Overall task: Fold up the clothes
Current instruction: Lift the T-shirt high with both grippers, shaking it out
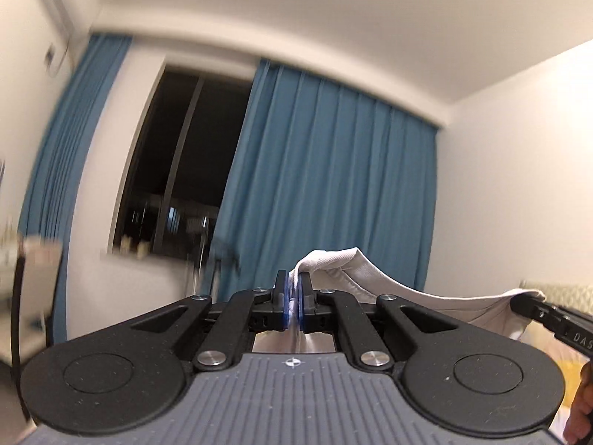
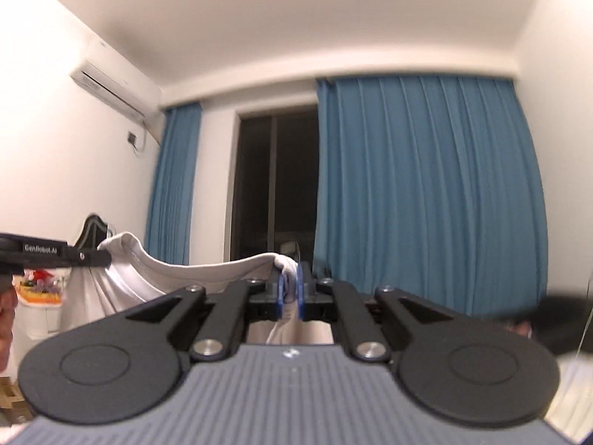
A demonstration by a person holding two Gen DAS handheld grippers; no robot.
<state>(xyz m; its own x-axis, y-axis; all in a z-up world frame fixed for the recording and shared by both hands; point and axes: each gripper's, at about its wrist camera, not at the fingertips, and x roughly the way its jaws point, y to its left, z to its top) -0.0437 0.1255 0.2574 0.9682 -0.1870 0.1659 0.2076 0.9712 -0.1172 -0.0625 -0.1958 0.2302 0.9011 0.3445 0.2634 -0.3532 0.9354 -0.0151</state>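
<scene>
the left gripper [image 1: 294,289] is clamped tight on a bunched edge of a white garment [image 1: 370,285], its blue-edged pads [image 1: 284,296] pressed together with only the thin fold of cloth between them. the right gripper [image 2: 290,285] is closed the same way on another bunched edge of the same white garment [image 2: 207,270], and a strip of the cloth hangs down between its pads [image 2: 281,289] toward the camera.

taking the window [image 2: 276,181] as the landmark: both grippers point slightly upward toward it, and the garment hangs in front of and below it, stretched in a sagging line from one gripper to the other. in the left wrist view the cloth runs from the left gripper's pads rightward, away from the window [image 1: 174,170], to the right gripper [image 1: 519,302] at the frame's right edge. in the right wrist view it runs leftward, below the window's sill line, to the left gripper [image 2: 105,257], which carries a printed label on its side.

blue curtains [image 2: 426,193] hang on both sides of the window, the wider one to its right. a white air conditioner [image 2: 115,89] sits high on the wall to the window's left. a hand [image 1: 582,404] shows at the right edge of the left wrist view.
</scene>
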